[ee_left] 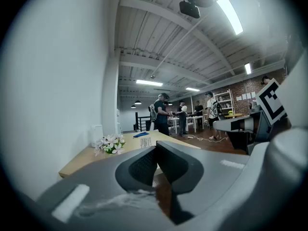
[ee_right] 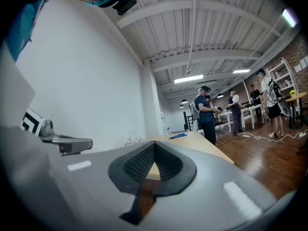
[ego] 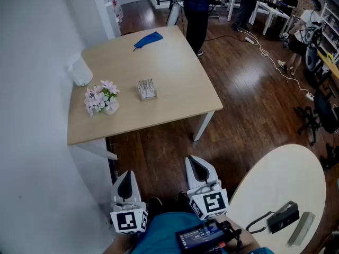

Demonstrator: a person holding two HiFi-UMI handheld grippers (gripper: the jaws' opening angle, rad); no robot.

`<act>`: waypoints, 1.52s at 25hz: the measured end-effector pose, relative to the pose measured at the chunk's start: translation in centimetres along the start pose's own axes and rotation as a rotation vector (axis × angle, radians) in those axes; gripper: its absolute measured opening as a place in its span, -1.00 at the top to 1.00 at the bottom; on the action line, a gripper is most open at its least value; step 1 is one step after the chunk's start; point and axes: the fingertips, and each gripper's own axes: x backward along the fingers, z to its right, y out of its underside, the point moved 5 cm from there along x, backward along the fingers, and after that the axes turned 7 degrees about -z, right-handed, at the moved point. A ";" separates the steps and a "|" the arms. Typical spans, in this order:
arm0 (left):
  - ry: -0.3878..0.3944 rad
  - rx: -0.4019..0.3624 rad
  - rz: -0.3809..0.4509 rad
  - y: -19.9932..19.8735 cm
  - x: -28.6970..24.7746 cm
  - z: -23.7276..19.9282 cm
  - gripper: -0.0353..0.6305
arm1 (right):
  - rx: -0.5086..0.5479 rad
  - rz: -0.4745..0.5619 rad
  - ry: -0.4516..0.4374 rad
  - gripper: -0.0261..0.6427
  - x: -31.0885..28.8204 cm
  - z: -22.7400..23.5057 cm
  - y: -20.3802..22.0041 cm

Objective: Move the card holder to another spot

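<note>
Pre-approach: our left gripper (ego: 125,181) and right gripper (ego: 197,168) both have jaws together, empty; next we reach the card holder (ego: 146,89) at 12 o'clock, spreading jaws first

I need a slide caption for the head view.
Left hand-held gripper and right hand-held gripper, shut and empty, short of the table with the card holder.

Lab workshop; workbenches (ego: 273,10), floor cables (ego: 263,49)
</note>
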 end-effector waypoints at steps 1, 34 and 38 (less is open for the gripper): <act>0.004 -0.001 -0.002 0.0 -0.5 0.4 0.86 | 0.001 0.000 0.000 0.94 -0.3 0.6 -0.1; 0.180 0.019 0.054 -4.8 -25.6 -12.5 0.86 | 0.078 -0.064 0.087 0.94 -24.9 3.7 -5.8; 0.139 0.019 0.054 -4.9 -28.3 -12.9 0.86 | 0.088 -0.069 0.044 0.94 -28.3 5.5 -5.6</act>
